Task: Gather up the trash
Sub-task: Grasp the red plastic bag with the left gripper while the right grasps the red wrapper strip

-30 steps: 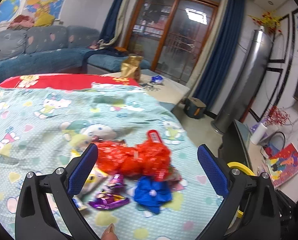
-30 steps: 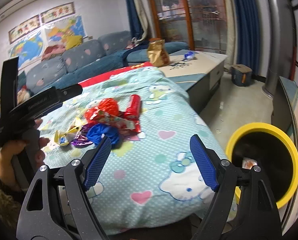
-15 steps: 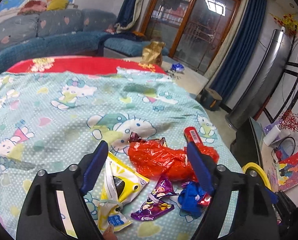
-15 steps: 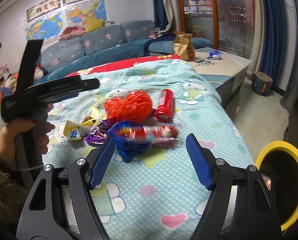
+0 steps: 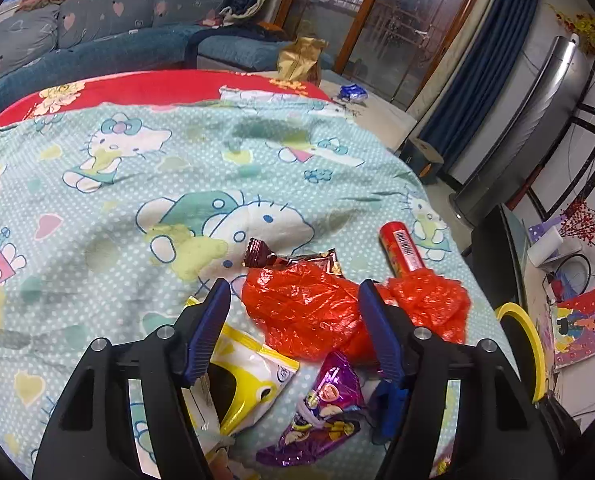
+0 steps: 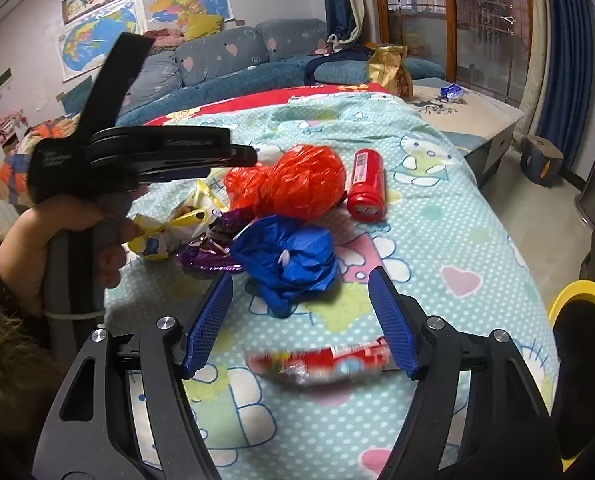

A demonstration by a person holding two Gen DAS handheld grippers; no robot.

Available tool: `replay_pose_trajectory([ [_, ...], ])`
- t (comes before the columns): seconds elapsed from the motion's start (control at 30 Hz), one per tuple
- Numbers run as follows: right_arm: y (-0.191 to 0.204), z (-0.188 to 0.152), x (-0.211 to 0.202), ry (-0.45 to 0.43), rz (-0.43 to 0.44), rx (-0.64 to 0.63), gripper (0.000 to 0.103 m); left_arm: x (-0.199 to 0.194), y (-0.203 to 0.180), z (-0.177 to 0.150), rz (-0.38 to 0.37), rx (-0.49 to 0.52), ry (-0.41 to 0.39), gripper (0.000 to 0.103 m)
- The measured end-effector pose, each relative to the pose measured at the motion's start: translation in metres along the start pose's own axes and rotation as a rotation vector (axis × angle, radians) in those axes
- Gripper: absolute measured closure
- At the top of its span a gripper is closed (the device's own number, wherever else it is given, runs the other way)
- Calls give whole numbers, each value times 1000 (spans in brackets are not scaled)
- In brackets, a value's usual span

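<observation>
A heap of trash lies on the cartoon-print blanket [image 5: 145, 184]: a crumpled orange bag [image 5: 309, 312], a red tube [image 5: 403, 246], a yellow-white wrapper [image 5: 249, 380], a purple wrapper [image 5: 325, 404] and a blue crumpled bag [image 6: 289, 256]. My left gripper [image 5: 293, 304] is open, hovering just above the orange bag with its fingers on either side. My right gripper [image 6: 301, 308] is open, just short of the blue bag. A red-white wrapper [image 6: 321, 362] lies blurred between its fingers, low over the blanket. The left gripper also shows in the right wrist view [image 6: 241, 156].
A yellow-rimmed bin [image 6: 585, 320] stands on the floor right of the bed and also shows in the left wrist view [image 5: 525, 344]. A low table [image 6: 473, 112] with a gold bag [image 6: 389, 68] stands beyond. A blue sofa [image 5: 97, 32] lines the back.
Both grippers have moved closer to the trash heap. The left jaws have narrowed around the orange bag. The red-white wrapper now lies nearer, between my right fingers.
</observation>
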State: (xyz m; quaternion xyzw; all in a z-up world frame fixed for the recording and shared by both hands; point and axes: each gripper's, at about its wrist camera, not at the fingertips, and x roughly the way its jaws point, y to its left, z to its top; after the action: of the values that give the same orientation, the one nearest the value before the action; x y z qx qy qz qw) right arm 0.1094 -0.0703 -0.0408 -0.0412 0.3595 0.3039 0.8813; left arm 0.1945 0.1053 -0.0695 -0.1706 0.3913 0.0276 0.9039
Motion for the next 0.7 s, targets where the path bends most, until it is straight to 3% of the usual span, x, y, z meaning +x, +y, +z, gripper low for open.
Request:
replay_pose_trajectory([
  [0.33,-15,-33,-10,16,-111,118,41,22,7,1,4,-23,53,42],
  [0.4,-20,-39,-7,43,-121,145,41,24,5,-1,-2,-25,60,57],
  [0.57,-30,-42,-5,54,-121,186,45,22,1,-7,-15,-23,65,73],
  [0.7,-35,-48,-4,62,-98,222,55,19,-2,-11,-18,-16,58,90],
])
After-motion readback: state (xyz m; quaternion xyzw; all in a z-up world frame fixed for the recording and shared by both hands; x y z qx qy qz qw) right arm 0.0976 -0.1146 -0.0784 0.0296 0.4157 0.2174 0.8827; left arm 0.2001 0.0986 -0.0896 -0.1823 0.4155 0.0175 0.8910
